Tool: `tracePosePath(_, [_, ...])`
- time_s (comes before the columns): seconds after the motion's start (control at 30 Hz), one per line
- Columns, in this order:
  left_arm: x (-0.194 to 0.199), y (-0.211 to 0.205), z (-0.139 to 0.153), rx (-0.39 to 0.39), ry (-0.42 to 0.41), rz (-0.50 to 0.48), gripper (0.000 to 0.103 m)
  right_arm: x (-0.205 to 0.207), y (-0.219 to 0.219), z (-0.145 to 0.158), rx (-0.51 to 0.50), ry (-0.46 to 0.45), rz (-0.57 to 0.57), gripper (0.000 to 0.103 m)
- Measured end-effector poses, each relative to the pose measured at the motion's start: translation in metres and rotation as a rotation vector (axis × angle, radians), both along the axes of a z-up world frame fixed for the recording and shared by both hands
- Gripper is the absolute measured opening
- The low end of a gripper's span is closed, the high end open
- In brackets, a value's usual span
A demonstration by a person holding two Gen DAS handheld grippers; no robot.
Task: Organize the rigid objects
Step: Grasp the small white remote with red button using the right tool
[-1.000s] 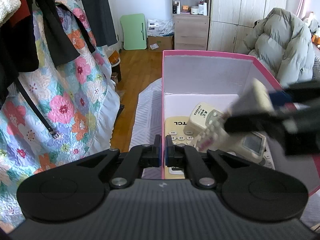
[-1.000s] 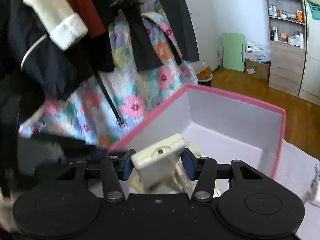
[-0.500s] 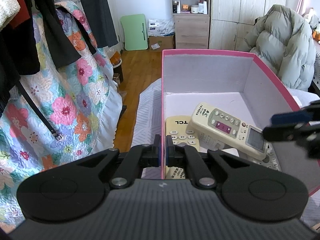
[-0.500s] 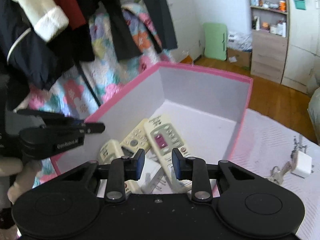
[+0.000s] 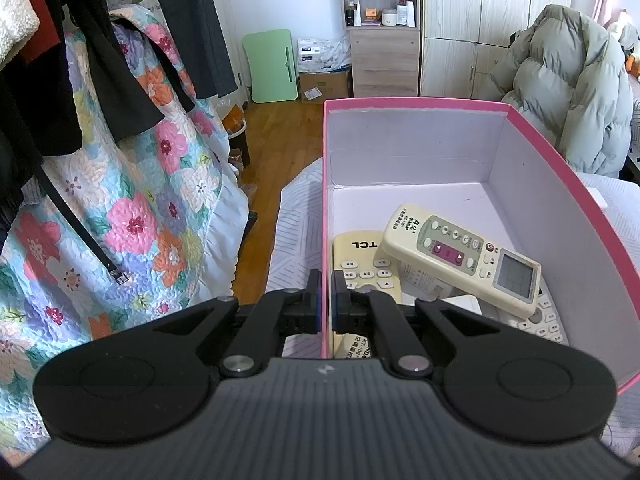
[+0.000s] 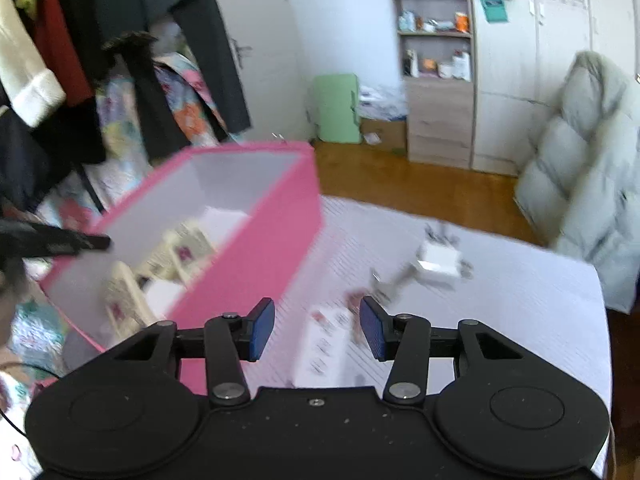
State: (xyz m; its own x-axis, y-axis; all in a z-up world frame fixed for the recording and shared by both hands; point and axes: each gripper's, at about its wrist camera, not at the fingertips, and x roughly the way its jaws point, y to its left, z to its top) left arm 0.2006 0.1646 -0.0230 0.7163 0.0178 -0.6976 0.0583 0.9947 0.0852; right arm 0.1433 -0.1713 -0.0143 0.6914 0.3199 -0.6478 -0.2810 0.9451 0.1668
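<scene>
A pink box (image 5: 416, 104) with white inner walls stands on the bed. My left gripper (image 5: 327, 300) is shut on its near left wall, one finger on each side. Inside lie a cream remote with a small screen (image 5: 460, 252) on top of a TCL remote (image 5: 360, 264). My right gripper (image 6: 317, 330) is outside the box (image 6: 256, 248), to its right over the bedcover; its jaws are opening and nothing is pressed between them. A small white carton (image 6: 320, 344) lies on the cover just below and beyond its fingertips. The right wrist view is blurred.
A white charger with keys (image 6: 438, 264) lies on the striped bedcover (image 6: 520, 300). A floral quilt and dark clothes (image 5: 132, 200) hang left of the box. A grey puffer coat (image 5: 568, 92) sits at the right; shelves and wardrobe stand behind.
The right gripper let go of the cream remote inside the box, then swung right, out of the box and over the bedcover. The left gripper has kept its hold and place.
</scene>
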Motion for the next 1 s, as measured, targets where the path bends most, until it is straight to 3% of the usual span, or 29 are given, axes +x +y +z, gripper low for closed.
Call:
tracePosePath(0.23, [0.001, -0.001, 0.001, 0.003, 0.009, 0.003, 0.004, 0.001, 0.001, -0.038, -0.001, 0.094, -0.013, 0.052])
tracePosePath(0.4, [0.001, -0.001, 0.001, 0.001, 0.01, 0.005, 0.004, 0.011, 0.021, -0.057, -0.062, 0.132, 0.018, 0.053])
tracePosePath(0.5, [0.001, -0.001, 0.001, 0.003, 0.01, 0.004, 0.004, 0.019, 0.031, -0.068, -0.098, 0.129, 0.008, 0.054])
tracePosePath(0.63, [0.001, 0.0, 0.002, 0.001, 0.016, -0.001, 0.004, 0.031, 0.03, -0.074, -0.062, 0.107, -0.001, 0.057])
tracePosePath(0.77, [0.001, 0.001, 0.001, 0.007, 0.021, -0.006, 0.004, 0.034, 0.039, -0.076, -0.127, 0.067, 0.001, 0.053])
tracePosePath(0.87, [0.0, 0.001, 0.001, 0.005, 0.021, -0.004, 0.004, 0.032, 0.035, -0.074, -0.108, 0.07, -0.011, 0.046])
tracePosePath(1.0, [0.001, 0.0, 0.001, 0.006, 0.021, -0.006, 0.004, 0.032, 0.025, -0.073, -0.049, 0.091, -0.029, 0.045])
